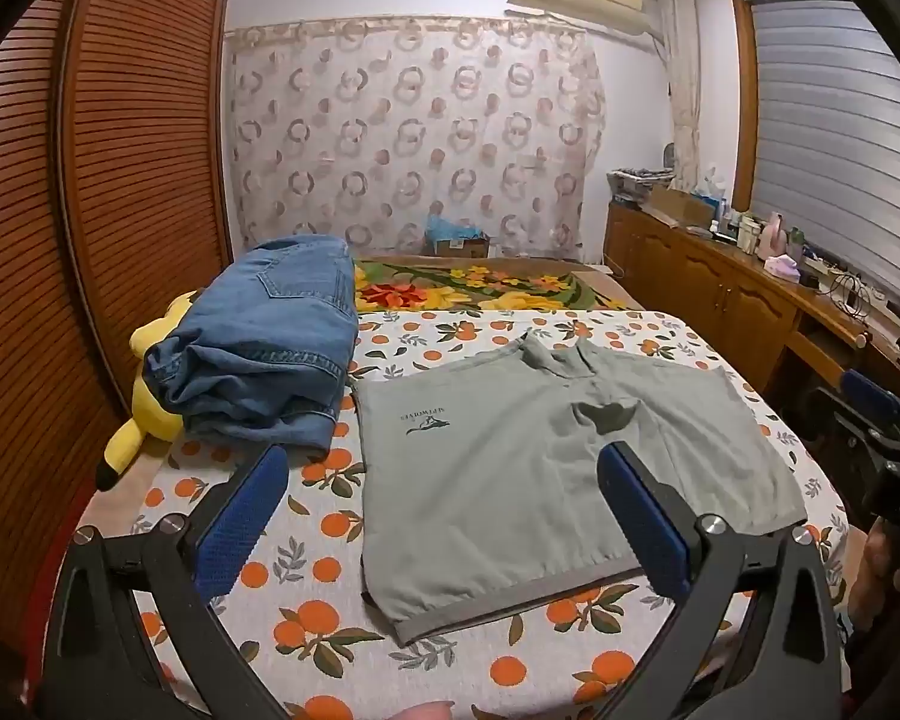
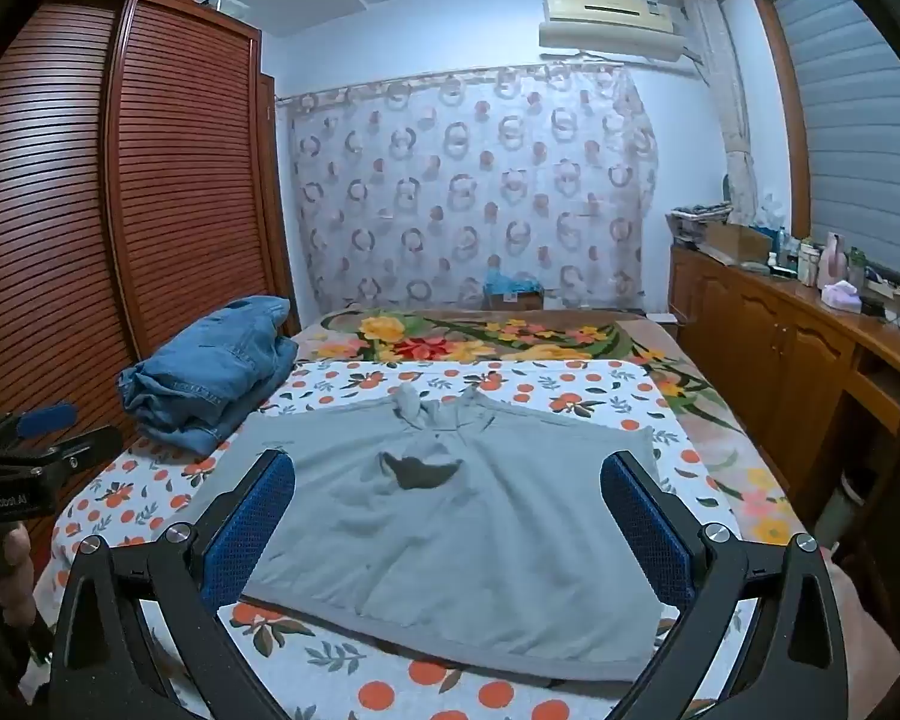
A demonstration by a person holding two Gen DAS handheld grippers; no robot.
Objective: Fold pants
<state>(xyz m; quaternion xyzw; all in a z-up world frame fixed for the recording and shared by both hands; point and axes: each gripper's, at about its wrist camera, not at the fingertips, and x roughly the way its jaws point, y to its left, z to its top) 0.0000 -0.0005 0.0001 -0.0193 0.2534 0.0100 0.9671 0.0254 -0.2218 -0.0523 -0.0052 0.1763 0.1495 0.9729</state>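
Grey-green pants (image 1: 498, 492) lie spread flat on the orange-print bed sheet (image 1: 306, 606), with a small dark logo on the left part. My left gripper (image 1: 444, 456) hovers open above their near left part, nothing between its blue pads. In the right wrist view the same pants (image 2: 450, 540) lie below my right gripper (image 2: 447, 461), which is also open and holds nothing. Each gripper shows at the edge of the other's view: the right gripper (image 1: 870, 420) on the right, the left gripper (image 2: 36, 438) on the left.
A folded pile of blue jeans (image 1: 270, 336) sits left of the pants, beside a yellow plush toy (image 1: 150, 408). A floral blanket (image 1: 480, 291) covers the far end of the bed. A slatted wardrobe (image 1: 120, 180) stands on the left, a cluttered wooden sideboard (image 1: 720, 282) on the right.
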